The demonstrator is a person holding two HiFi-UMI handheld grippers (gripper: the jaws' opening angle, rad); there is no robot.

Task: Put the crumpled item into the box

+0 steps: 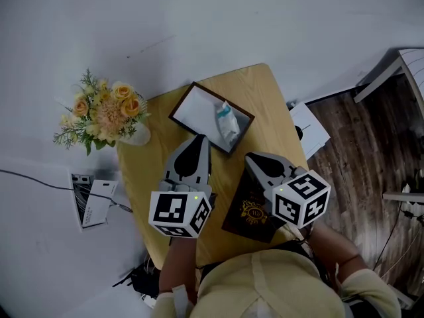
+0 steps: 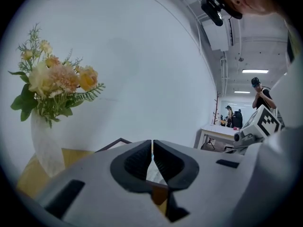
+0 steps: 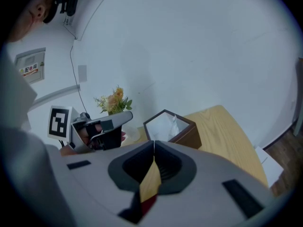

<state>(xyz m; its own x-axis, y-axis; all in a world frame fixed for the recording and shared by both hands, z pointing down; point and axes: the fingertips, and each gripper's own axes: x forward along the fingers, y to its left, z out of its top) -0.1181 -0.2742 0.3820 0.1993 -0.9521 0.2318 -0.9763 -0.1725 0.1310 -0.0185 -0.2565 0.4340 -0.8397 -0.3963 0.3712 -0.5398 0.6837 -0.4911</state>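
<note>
The left claw (image 1: 197, 144) is hovering just short of the box (image 1: 180, 109) in the head view, and the right claw (image 1: 256, 158) is hovering beside it, over a dark booklet (image 1: 250, 214) on the near side of the box. The wad (image 1: 226, 119) is lying inside the box, against its right wall. The flowers (image 1: 106, 108) are standing just left of the box.

In the left gripper view, the jaws are meeting tip to tip with nothing between them, pointing at the box rim (image 2: 115, 142).

In the right gripper view, the jaws are likewise pressing together empty, and the wad (image 3: 174, 122) is showing white against the box lining.

The placing looks done, so the step is probably backing off. Doing it well means lifting both claws up and away from the box, keeping the jaws together, and not brushing the rim or the flowers.
</note>
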